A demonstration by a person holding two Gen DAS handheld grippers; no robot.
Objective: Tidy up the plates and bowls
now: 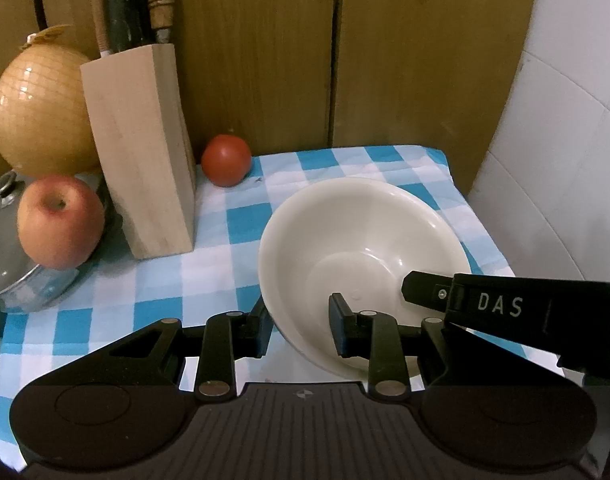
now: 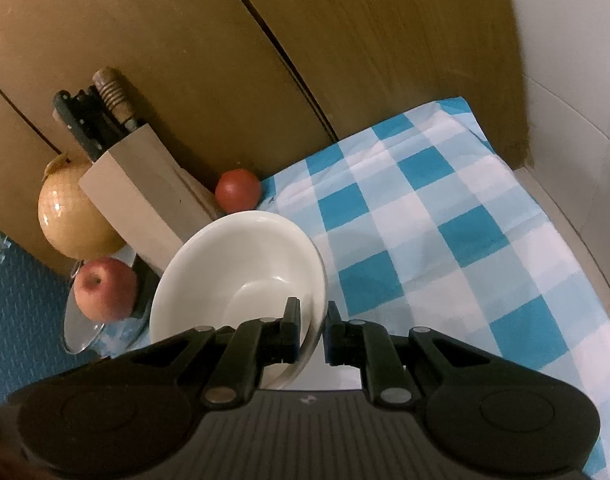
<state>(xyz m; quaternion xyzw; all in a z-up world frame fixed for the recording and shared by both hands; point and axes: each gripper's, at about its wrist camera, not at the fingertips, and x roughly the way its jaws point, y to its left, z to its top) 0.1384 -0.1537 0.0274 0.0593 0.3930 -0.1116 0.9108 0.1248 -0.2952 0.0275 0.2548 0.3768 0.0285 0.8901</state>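
Note:
A cream-white bowl is tilted above the blue-and-white checked cloth. My left gripper straddles its near-left rim, one finger outside and one inside, with a gap left. My right gripper is shut on the bowl's right rim, one finger inside and one outside. The right gripper's finger reaches into the bowl from the right in the left wrist view.
A wooden knife block stands at the left, with a tomato beside it. An apple rests on a pot lid, and a large yellow melon sits behind. Wooden panels back the table; a white wall is at the right.

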